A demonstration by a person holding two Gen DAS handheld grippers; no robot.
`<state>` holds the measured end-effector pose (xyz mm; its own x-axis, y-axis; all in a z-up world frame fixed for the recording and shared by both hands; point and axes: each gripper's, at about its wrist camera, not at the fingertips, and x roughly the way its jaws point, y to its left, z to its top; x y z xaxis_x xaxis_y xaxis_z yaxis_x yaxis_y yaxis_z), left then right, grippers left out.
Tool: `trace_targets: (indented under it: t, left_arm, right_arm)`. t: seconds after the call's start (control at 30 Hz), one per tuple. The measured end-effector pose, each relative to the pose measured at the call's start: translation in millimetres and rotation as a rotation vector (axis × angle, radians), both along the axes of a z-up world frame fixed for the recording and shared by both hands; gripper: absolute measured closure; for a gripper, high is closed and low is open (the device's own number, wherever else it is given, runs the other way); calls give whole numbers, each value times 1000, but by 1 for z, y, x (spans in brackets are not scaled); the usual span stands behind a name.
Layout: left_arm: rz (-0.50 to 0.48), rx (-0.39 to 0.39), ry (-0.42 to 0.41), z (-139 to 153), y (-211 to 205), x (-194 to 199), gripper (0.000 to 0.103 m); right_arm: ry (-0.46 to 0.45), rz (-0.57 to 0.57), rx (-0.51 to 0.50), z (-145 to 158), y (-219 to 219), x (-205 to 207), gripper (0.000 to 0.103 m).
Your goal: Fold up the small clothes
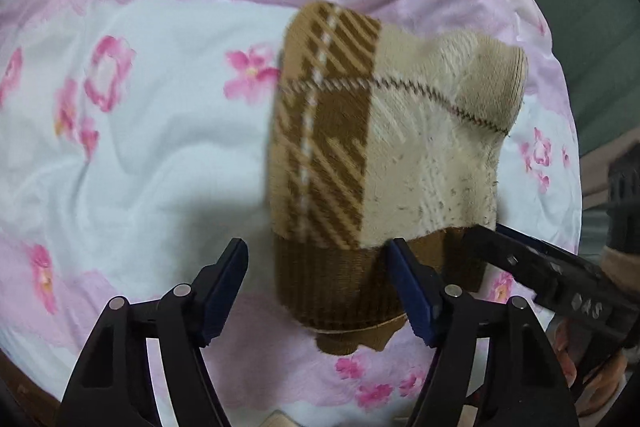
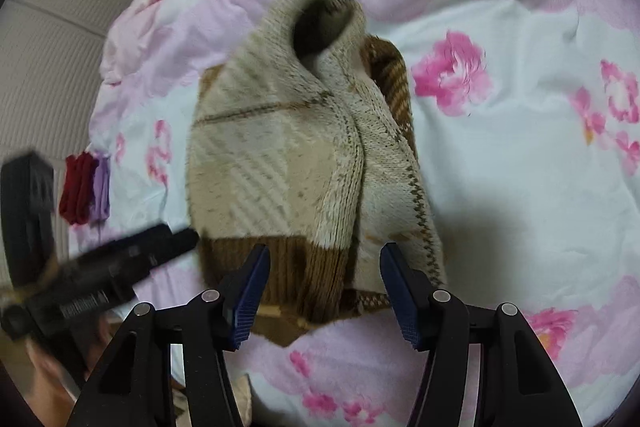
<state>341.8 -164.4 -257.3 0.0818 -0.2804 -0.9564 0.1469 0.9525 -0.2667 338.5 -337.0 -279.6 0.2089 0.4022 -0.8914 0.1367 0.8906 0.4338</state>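
On the other gripper's black body at 8 o'clock in the right wrist view we see white lettering, too blurred to read; in the left wrist view the markings on the right gripper's arm at 4 o'clock are no clearer. The brown and cream plaid sock [image 1: 384, 147] lies folded on the bed's pink-flowered quilt [image 1: 132, 155], filling the middle of both views. Our left gripper [image 1: 320, 291] stands wide with nothing clamped, its jaws either side of the sock's brown ribbed cuff. Our right gripper [image 2: 324, 291] stands moderately wide, empty too, above the cuff end. Only the right wrist view shows the sock's open mouth at 12 o'clock and small red and purple clothes [image 2: 85, 193] at 9 o'clock.
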Motion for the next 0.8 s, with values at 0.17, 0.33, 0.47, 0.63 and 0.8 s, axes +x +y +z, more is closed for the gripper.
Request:
trace_targets:
  t: [0.17,0.33,0.47,0.63,0.8]
  left_arm:
    - [-73,-3,-25,8,-16,-14,31]
    - [-108,-21,-79,23,-28,-21,31]
    - [-87,-4,-63,18,-33,-18,31]
    - [-51,10,-17,3,-36,-16,31]
    - [-51,27,-46,13,-38,-14,31]
  right_arm:
    - [34,2,68,-10,2,7,93]
    - [-73,12,63,27,-14,-7,94]
    - [-90,6,-9,40,-35,-17,94]
    - [-48,1,-85,14,-49,-9,94]
    - [29,1,-143,-32,-47,5,94]
